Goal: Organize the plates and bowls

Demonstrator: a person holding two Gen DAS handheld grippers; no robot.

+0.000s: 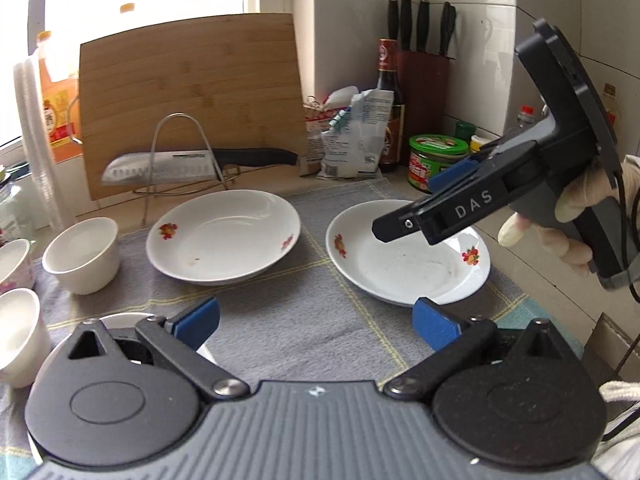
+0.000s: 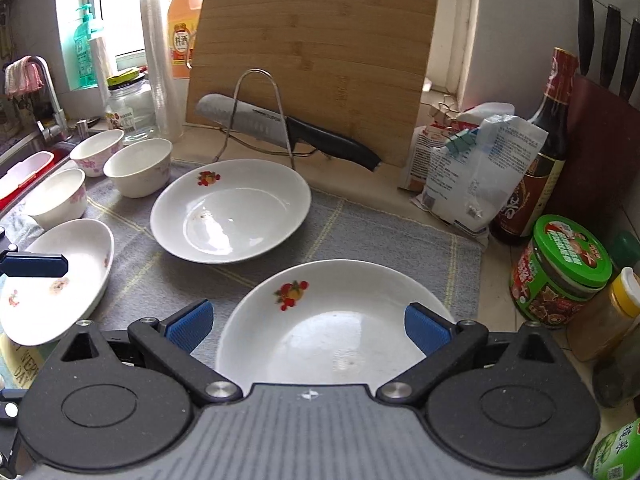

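Two white plates with fruit prints lie on a grey cloth [image 1: 304, 320]: a far plate [image 1: 224, 236] [image 2: 230, 212] and a right plate [image 1: 408, 256] [image 2: 336, 332]. My left gripper [image 1: 316, 324] is open above the cloth with nothing between its blue pads. My right gripper [image 2: 308, 328] [image 1: 406, 208], held by a gloved hand [image 1: 576, 208], hovers open over the right plate without touching it. A third plate [image 2: 56, 280] with pink prints lies at the left, under a fingertip [image 2: 36, 265] of the left gripper. Three white bowls [image 2: 138, 166] [image 2: 98, 152] [image 2: 56, 196] stand at the cloth's left end.
A bamboo cutting board [image 2: 316, 60] leans on the back wall behind a wire rack holding a knife [image 2: 288, 132]. Bags [image 2: 472, 168], a sauce bottle [image 2: 536, 152], a green-lidded jar [image 2: 560, 272] and a knife block [image 1: 424, 92] crowd the right. A sink and tap [image 2: 44, 92] lie left.
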